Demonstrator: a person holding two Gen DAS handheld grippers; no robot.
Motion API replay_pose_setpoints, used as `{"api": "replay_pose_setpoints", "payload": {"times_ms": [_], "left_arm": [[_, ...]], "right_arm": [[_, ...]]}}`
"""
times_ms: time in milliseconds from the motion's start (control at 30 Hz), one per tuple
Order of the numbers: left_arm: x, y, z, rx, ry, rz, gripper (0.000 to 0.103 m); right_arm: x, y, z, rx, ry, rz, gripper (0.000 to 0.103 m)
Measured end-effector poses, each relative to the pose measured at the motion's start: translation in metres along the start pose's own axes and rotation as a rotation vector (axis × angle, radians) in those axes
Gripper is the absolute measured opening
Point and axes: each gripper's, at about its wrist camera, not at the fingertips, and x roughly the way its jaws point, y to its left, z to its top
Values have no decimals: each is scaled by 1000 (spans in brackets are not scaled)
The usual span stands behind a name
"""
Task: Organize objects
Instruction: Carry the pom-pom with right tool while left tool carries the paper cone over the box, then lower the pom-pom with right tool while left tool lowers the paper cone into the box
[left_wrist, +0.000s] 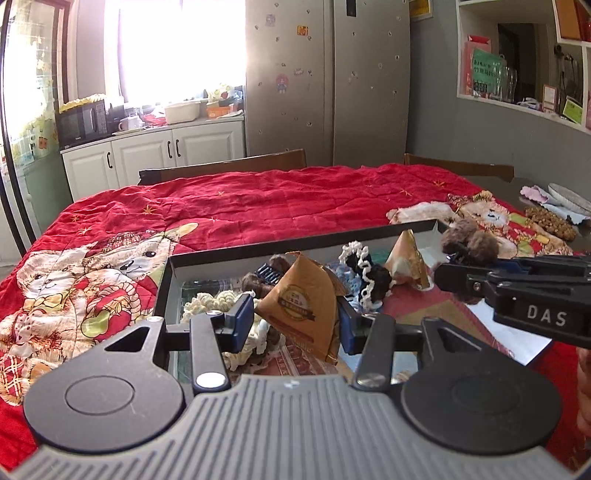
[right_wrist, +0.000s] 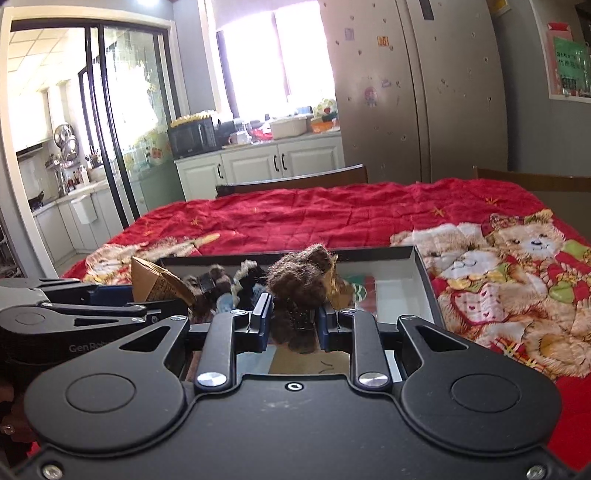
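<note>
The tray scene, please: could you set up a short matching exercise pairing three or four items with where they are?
Items:
1. brown pyramid packet
2. fuzzy brown hair clip
3. cream crocheted scrunchie
4. quilt

Places:
A. lying in the tray
B. spread under the tray
C. in the right gripper
D. in the left gripper

Pairs: 1-D, 2-C, 3-A, 4-B

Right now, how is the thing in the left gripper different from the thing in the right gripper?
The left gripper holds a tan, pyramid-shaped paper packet with a round printed seal; the right gripper holds a dark brown fuzzy hair clip. The packet is smooth and stiff-edged, the clip furry and lumpy. The packet is wider, so the left fingers stand further apart. Both are held above the black tray.
</note>
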Motion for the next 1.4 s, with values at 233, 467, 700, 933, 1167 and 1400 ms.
{"api": "replay_pose_setpoints", "payload": {"times_ms": [233, 467, 700, 933, 1167, 1400], "left_arm": [[8, -3, -4, 24, 19, 17, 51], [10, -7, -7, 52, 22, 35, 51], [14, -10, -9, 79, 28, 43, 51], [16, -14, -11, 109, 26, 62, 52], [17, -14, -12, 120, 28, 69, 52], [17, -14, -13, 120, 28, 66, 53]], "right_arm": [[15, -3, -6, 4, 42, -12, 24], [24, -3, -12, -8, 71, -27, 24], [30, -5, -15, -15, 94, -33, 24], [34, -3, -17, -28, 118, -37, 24], [36, -2, -18, -29, 125, -36, 24], [37, -1, -18, -31, 127, -37, 24]]}}
